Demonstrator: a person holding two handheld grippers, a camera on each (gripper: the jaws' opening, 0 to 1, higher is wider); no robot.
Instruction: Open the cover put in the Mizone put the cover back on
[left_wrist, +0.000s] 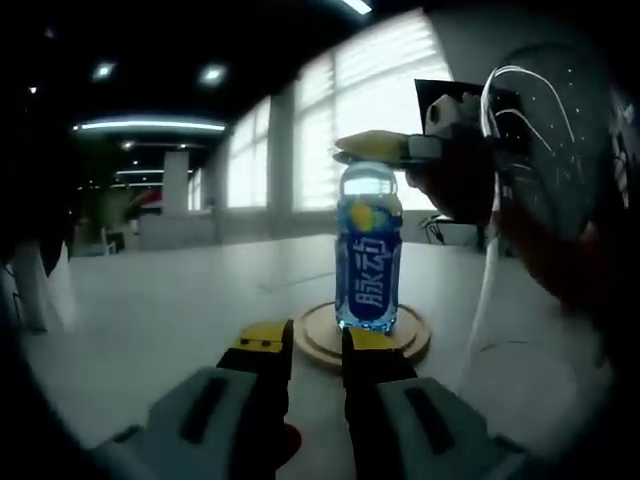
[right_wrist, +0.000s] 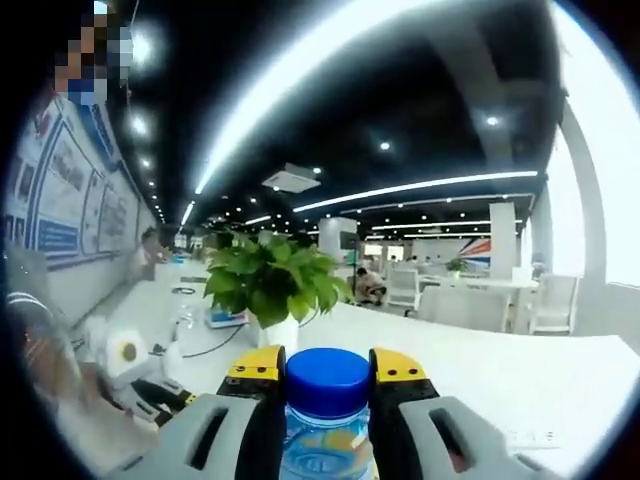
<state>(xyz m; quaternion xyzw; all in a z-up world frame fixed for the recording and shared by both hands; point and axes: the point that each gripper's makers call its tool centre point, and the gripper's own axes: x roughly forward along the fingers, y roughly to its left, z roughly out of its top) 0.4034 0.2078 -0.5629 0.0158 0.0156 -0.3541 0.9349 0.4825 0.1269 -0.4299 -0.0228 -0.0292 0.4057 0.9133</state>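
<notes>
Left gripper view: the left gripper (left_wrist: 316, 342), grey-bodied with yellow-tipped black jaws, rests low over the pale white counter (left_wrist: 150, 310); its jaws stand parted and released, grasping nothing, their tips just short of a round light wooden coaster (left_wrist: 318, 338). Upright on that coaster stands the clear plastic Mizone bottle with blue label and blue liquid (left_wrist: 369, 255), with a yellow patch near its shoulder. At the bottle's top, the right gripper (left_wrist: 368, 148) comes in from the right, its yellowish jaws level with the cap region; the cap itself is hard to make out against the bright windows (left_wrist: 350, 120) behind. A person's hand and dark sleeve (left_wrist: 560, 190) hold that gripper at the right edge. Ceiling lights glow in the dim room at upper left. Right gripper view: along the left wall hang blue-and-white posters (right_wrist: 75, 200); below them on the counter (right_wrist: 560, 380) lie a small white device and dark cables (right_wrist: 140, 370). Further along stands a leafy green plant in a white pot (right_wrist: 272, 285). In the centre foreground the right gripper's (right_wrist: 327, 375) yellow-tipped jaws flank the round blue plastic cover (right_wrist: 327, 382) on the bottle's neck, one jaw at each side, close against it; whether they are clenched on it or merely beside it I cannot tell. White chairs and tables (right_wrist: 470, 295) sit at right, under long strip lights.
</notes>
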